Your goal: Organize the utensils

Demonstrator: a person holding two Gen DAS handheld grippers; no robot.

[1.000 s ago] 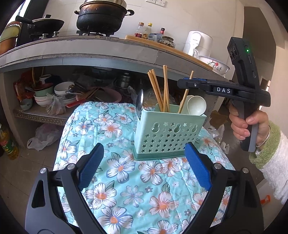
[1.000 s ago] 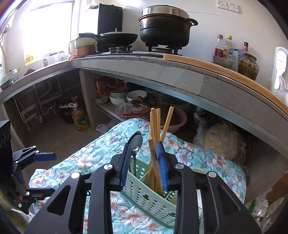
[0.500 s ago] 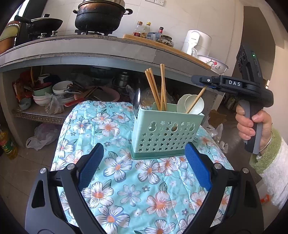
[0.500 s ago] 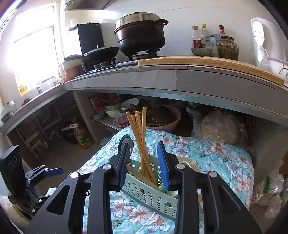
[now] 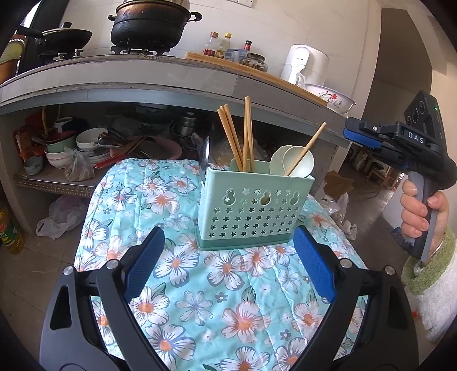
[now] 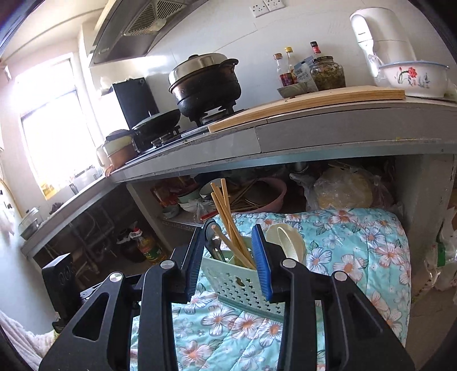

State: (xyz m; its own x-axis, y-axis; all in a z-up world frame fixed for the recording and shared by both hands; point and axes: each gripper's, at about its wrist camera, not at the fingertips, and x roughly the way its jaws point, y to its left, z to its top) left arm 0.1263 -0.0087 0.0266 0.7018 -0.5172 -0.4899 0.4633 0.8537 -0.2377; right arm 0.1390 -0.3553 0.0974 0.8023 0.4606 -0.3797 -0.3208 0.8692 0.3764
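The left tool [image 5: 228,256] hangs with its blue pads spread wide and nothing between them, low over a floral-quilted desk [image 5: 182,299] and just short of a mint-green utensil holder [image 5: 254,208]. The right tool [image 5: 351,132], gripped by a hand [image 5: 420,211] in a green-cuffed sleeve, is held in the air to the holder's right, well clear of it; its jaws stand narrowly apart and have just been opening, with nothing between the pads. From the right wrist view the holder sits beyond that tool's pads [image 6: 261,262]. Standing in the holder are wooden chopsticks [image 5: 237,137], one chopstick [image 5: 307,152] leaning across pale ceramic spoons [image 5: 294,162], and a metal spoon [image 5: 205,157] at the left end. Behind, a black pot [image 5: 148,24] rests on the kitchen counter [image 5: 120,77].
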